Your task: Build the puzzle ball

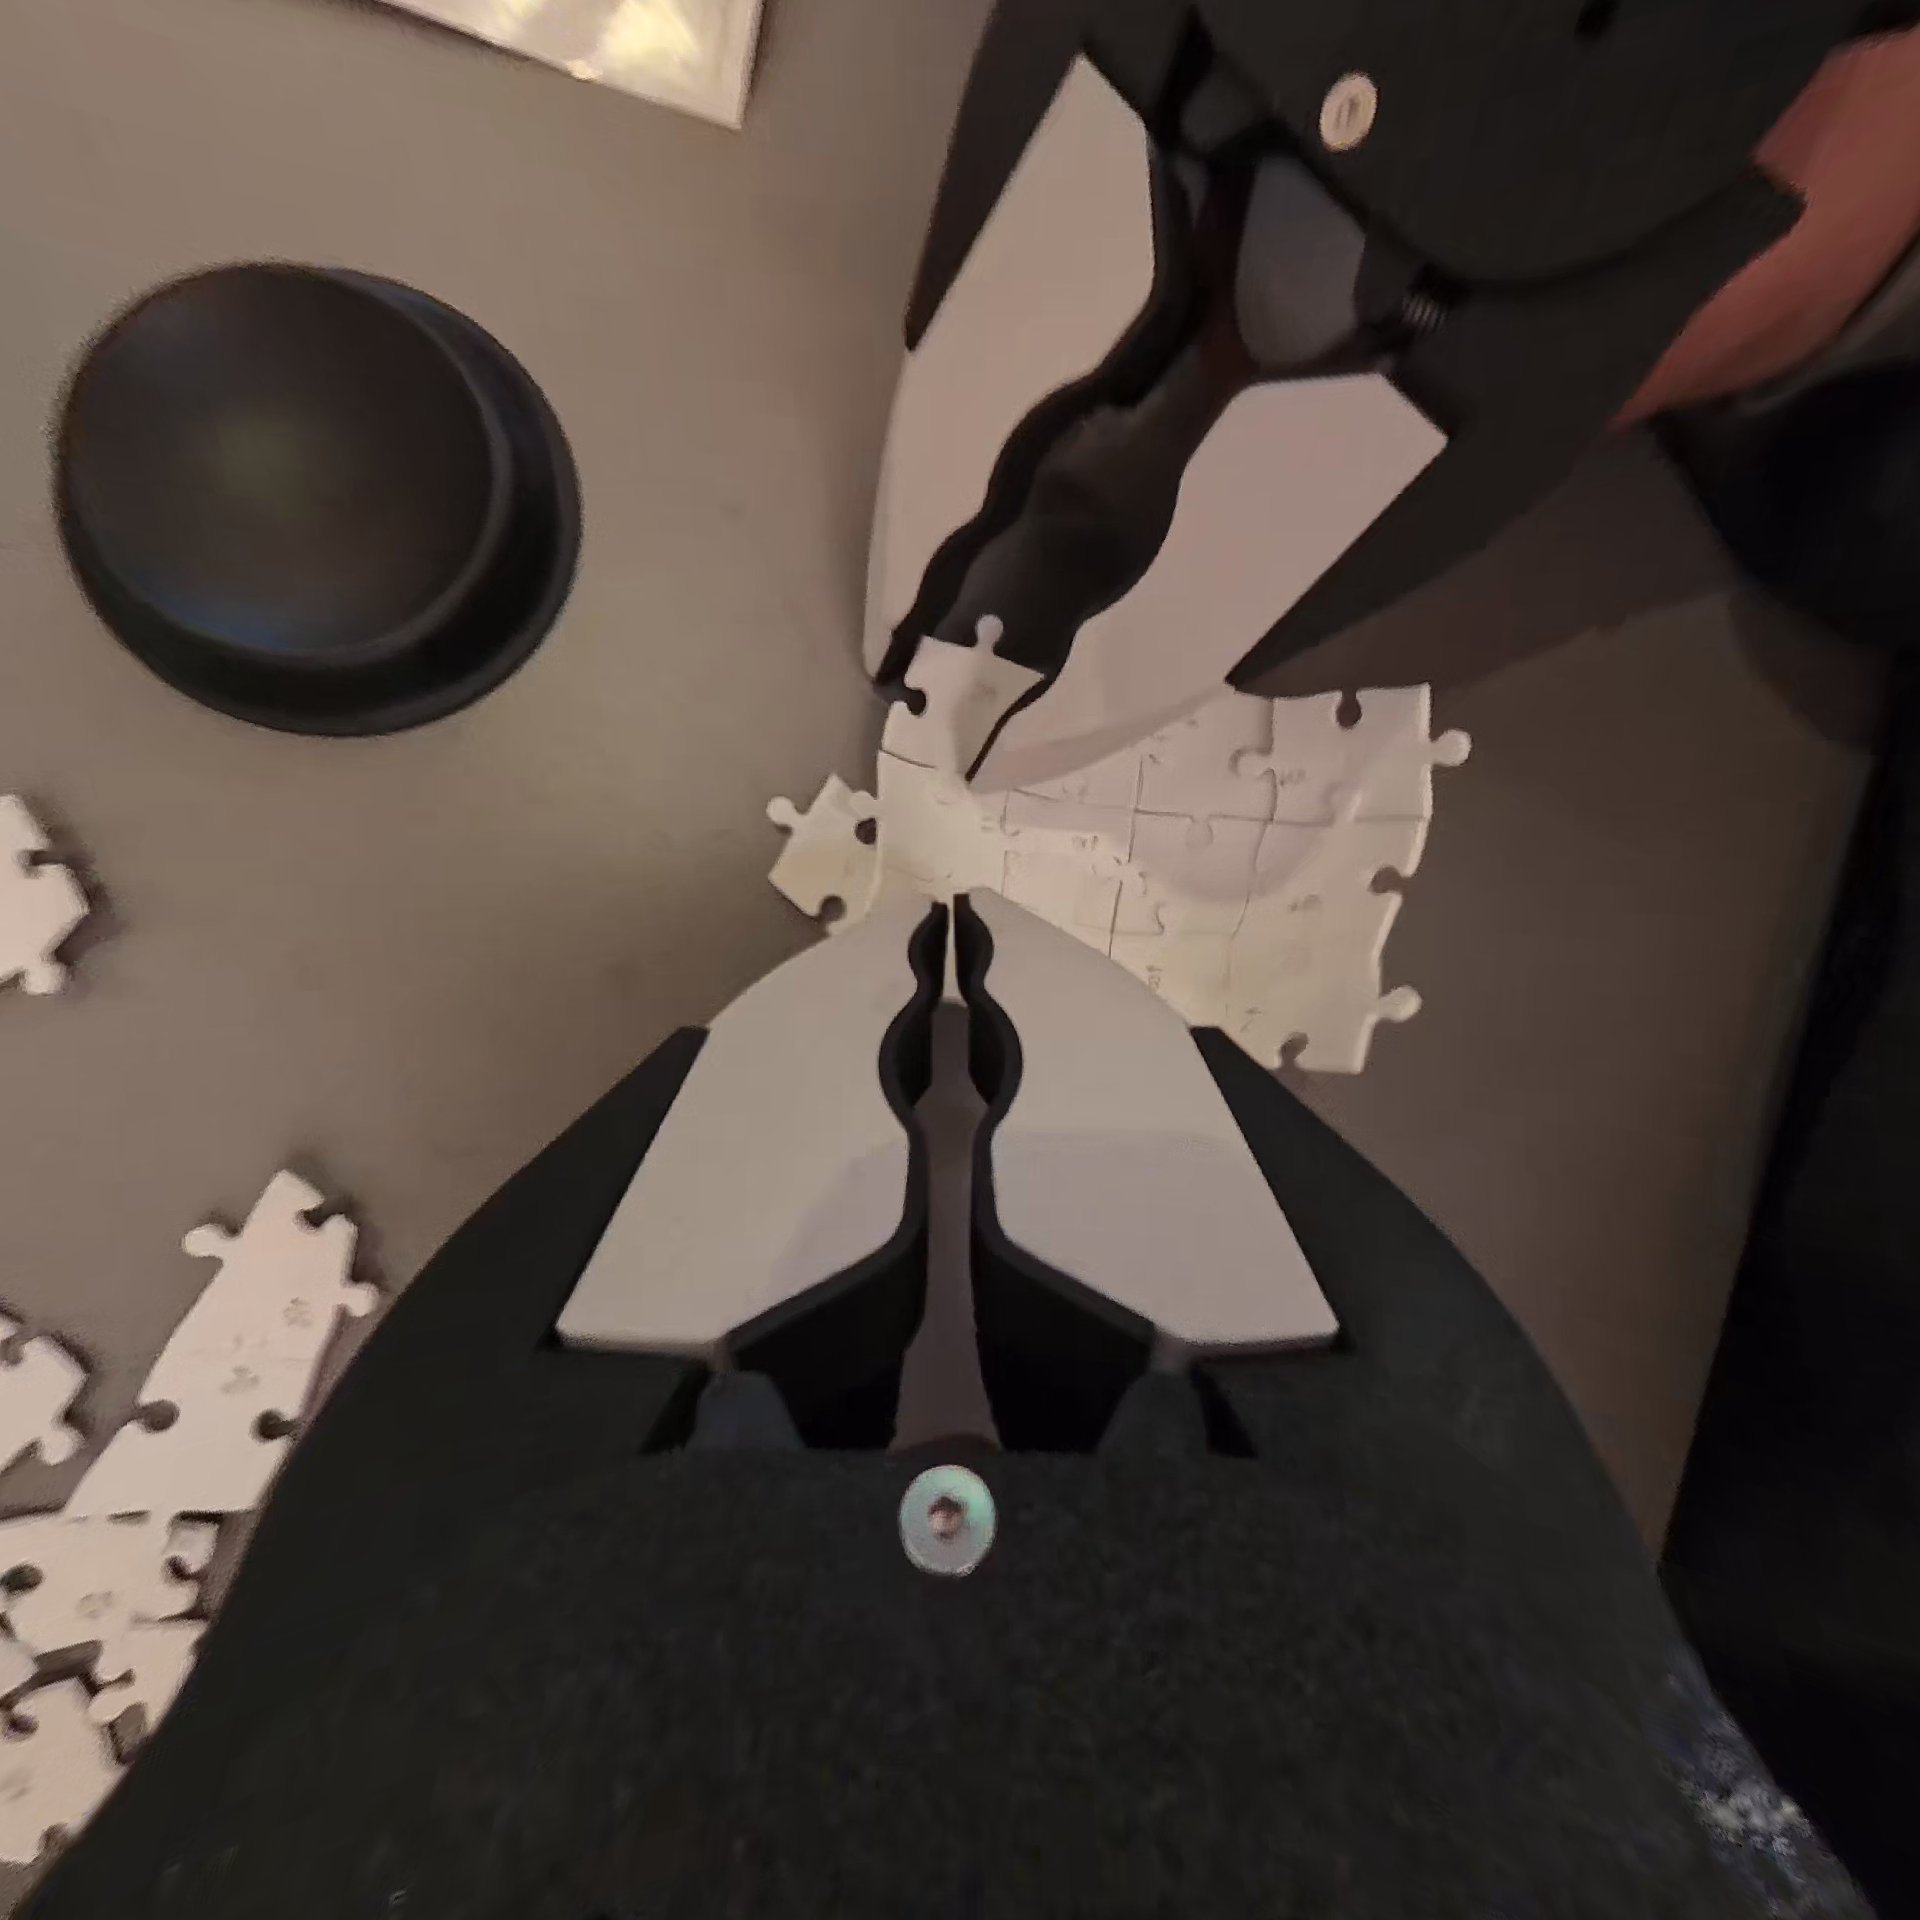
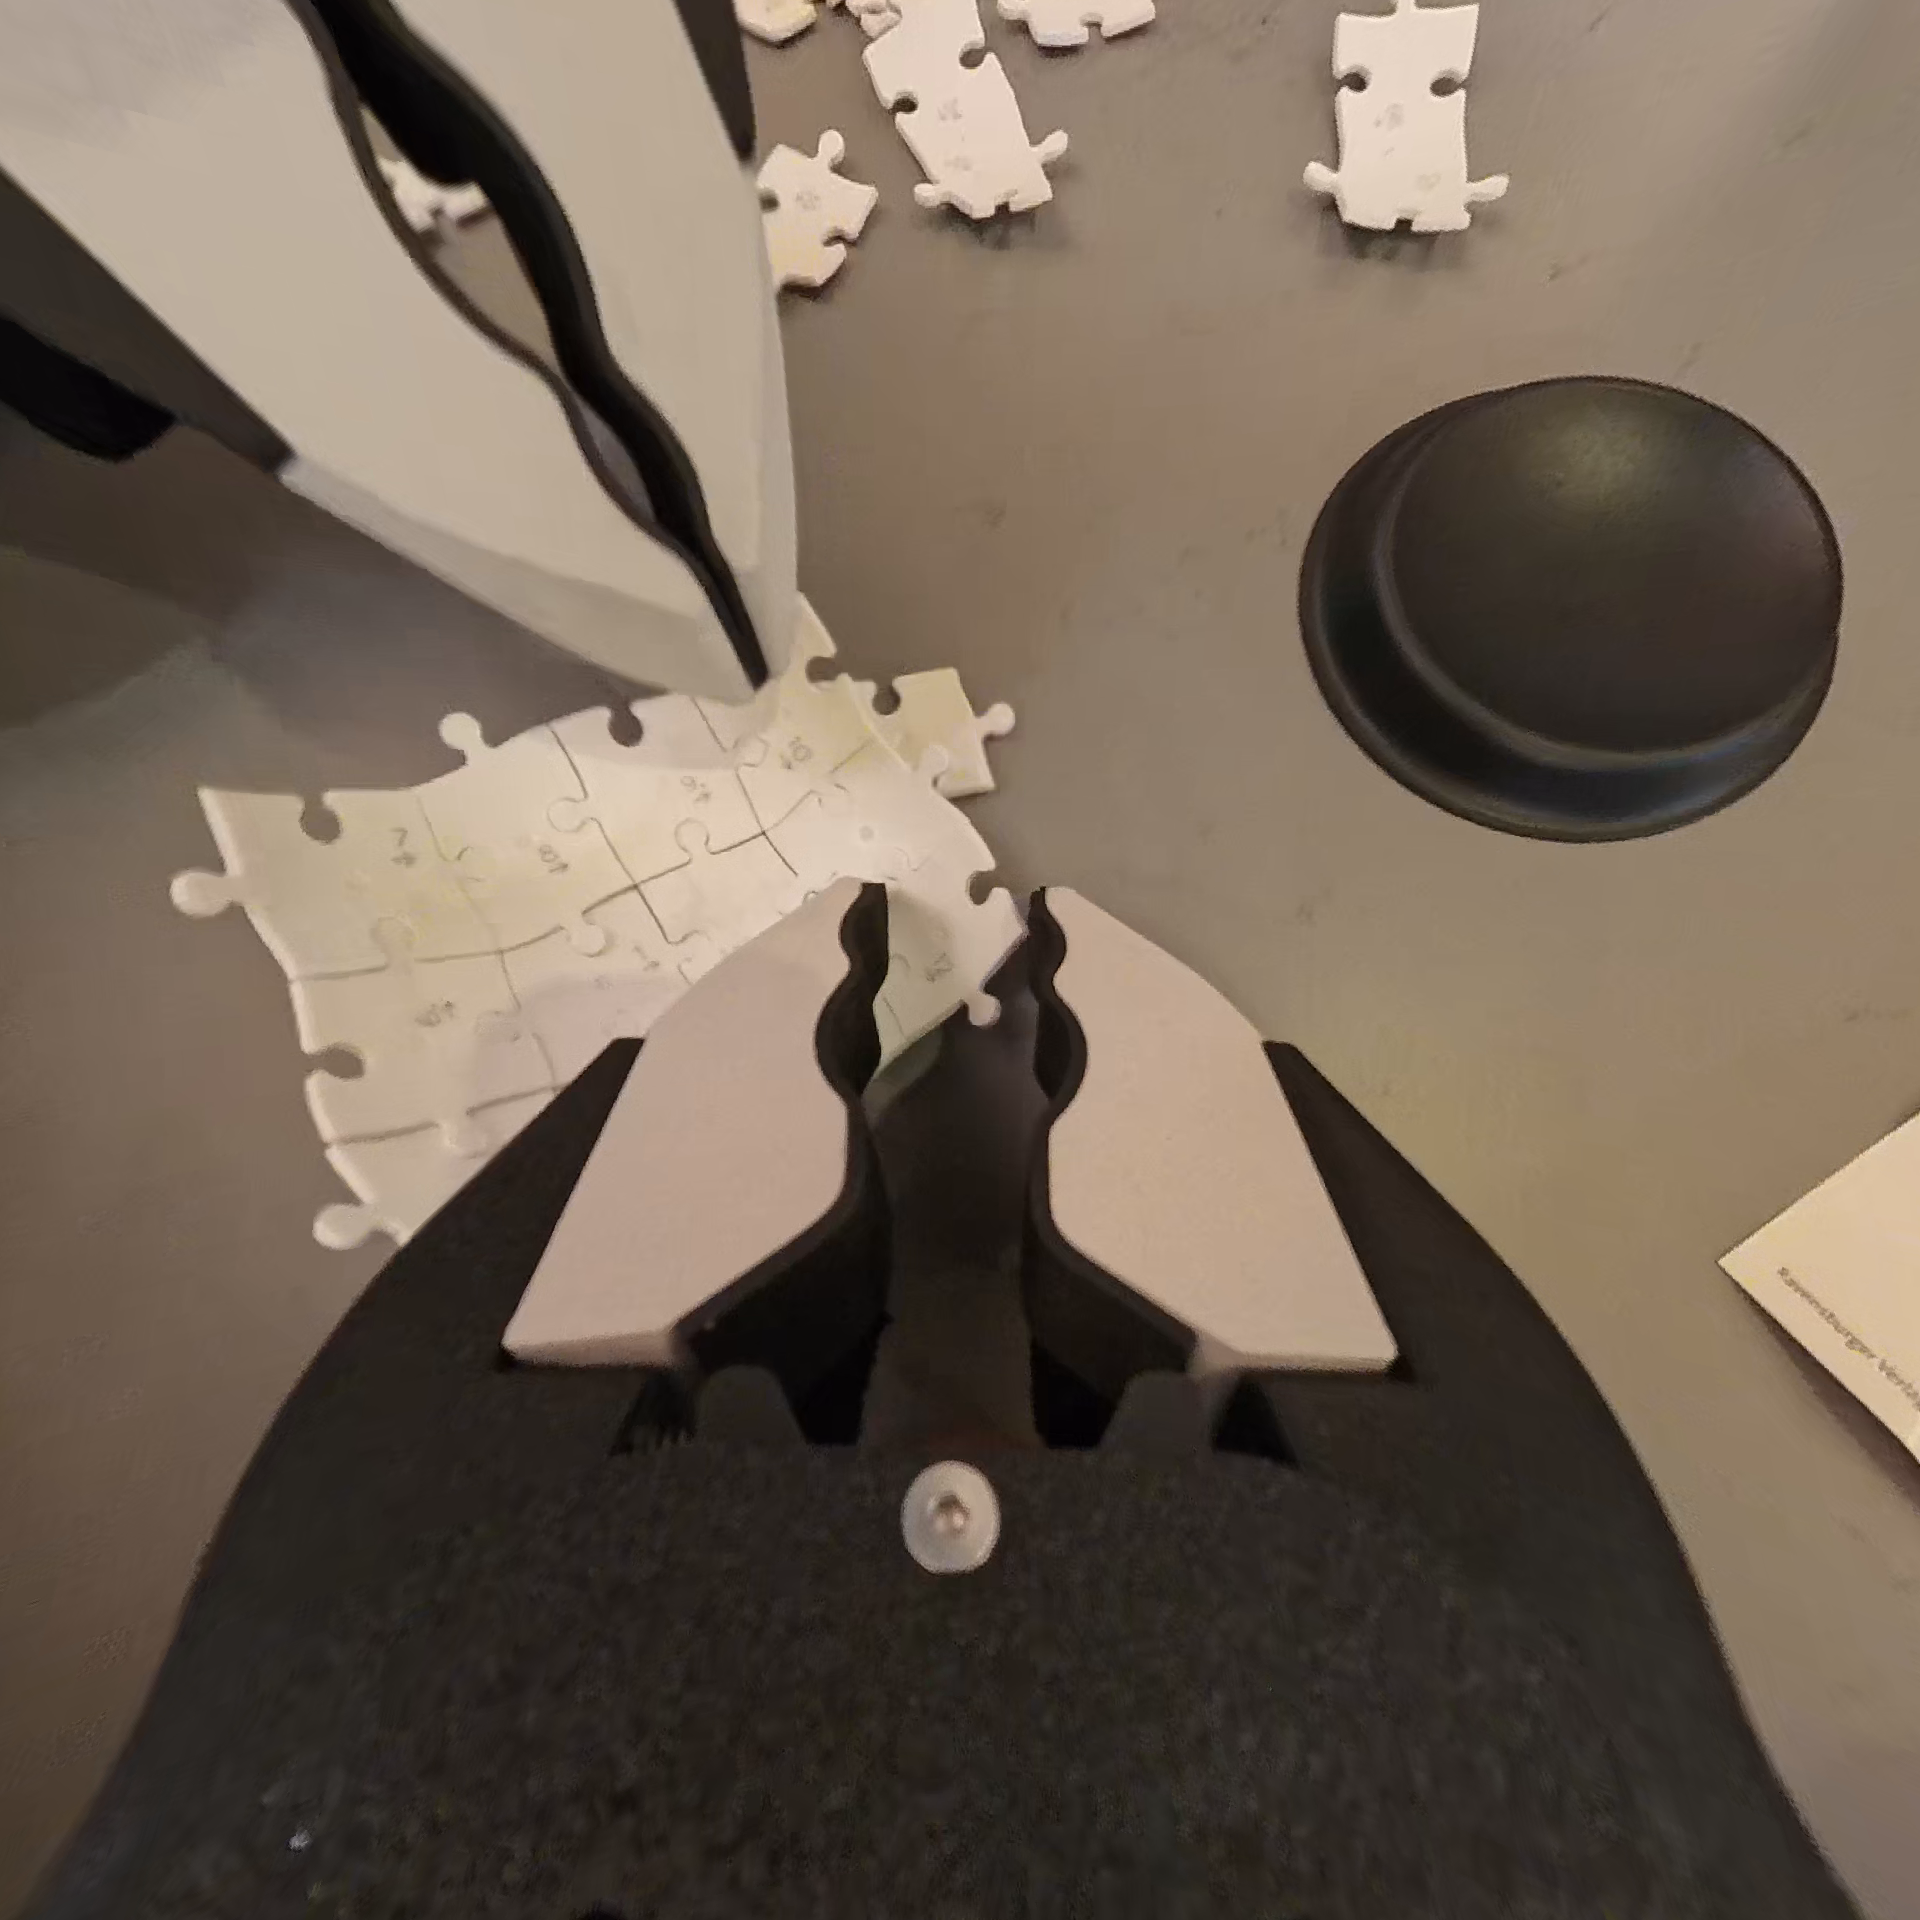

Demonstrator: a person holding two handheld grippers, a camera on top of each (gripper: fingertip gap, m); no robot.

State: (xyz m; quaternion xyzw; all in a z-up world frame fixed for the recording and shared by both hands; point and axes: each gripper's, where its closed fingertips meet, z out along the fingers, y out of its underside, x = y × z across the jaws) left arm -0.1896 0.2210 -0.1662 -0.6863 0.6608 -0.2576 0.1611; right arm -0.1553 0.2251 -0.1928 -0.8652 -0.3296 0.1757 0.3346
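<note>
A curved white panel of joined puzzle pieces lies on the grey table; it also shows in the right wrist view. My left gripper is shut, its tips pinching the panel's near edge; in the right wrist view it comes in from the upper left. My right gripper is closed to a narrow gap around a piece at the panel's edge. In the left wrist view it comes from the top, holding that piece. Another piece sticks out beside the panel.
A black round stand sits on the table, also in the right wrist view. Loose pieces and joined strips lie at the left and at the far side. A paper sheet lies at the right. A hand holds the right gripper. Left tips to right tips: about 5 centimetres.
</note>
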